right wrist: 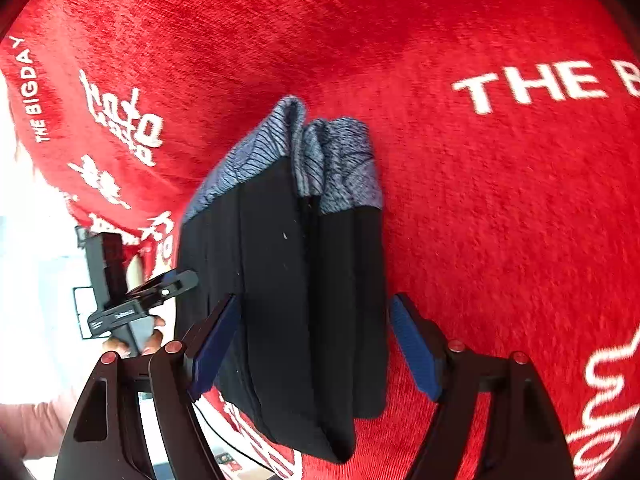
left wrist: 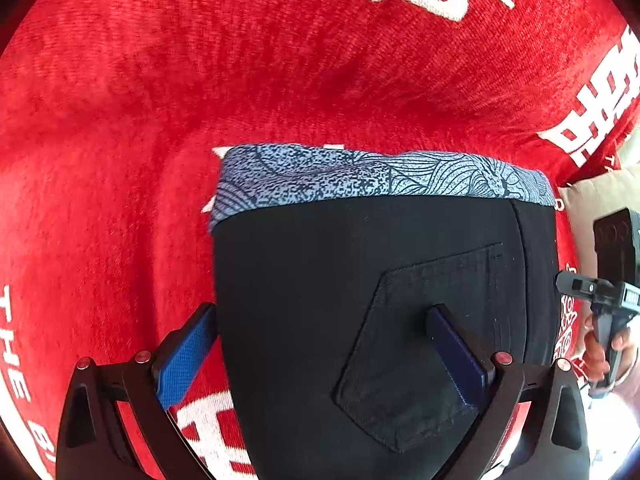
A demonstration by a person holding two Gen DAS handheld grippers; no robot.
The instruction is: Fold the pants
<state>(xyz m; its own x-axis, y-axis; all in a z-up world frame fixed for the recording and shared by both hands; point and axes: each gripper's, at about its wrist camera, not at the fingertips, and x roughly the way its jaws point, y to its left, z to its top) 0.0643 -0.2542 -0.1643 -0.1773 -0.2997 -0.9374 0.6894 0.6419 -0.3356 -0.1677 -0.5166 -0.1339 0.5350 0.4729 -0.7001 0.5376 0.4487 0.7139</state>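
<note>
Red blanket point(left wrist: 120, 120) under folded black pants point(left wrist: 320, 280); L gripper point(left wrist: 320, 344) & R gripper point(right wrist: 312, 344) spread, straddling pants.

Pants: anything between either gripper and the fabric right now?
Nothing visible. The folded black pants lie on the red blanket with both open grippers right over them: the left gripper above the back pocket, the right gripper straddling the stack.

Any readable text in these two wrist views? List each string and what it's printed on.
"THE B", cut off by the frame edge: white print on the red blanket, right wrist view.
"THE BIGDAY": small white print on the blanket's left edge, right wrist view.
"THE B", partly hidden: blanket's lower left, left wrist view.
Other white script and block characters on the blanket: not legible.
Black pants: no text.
</note>
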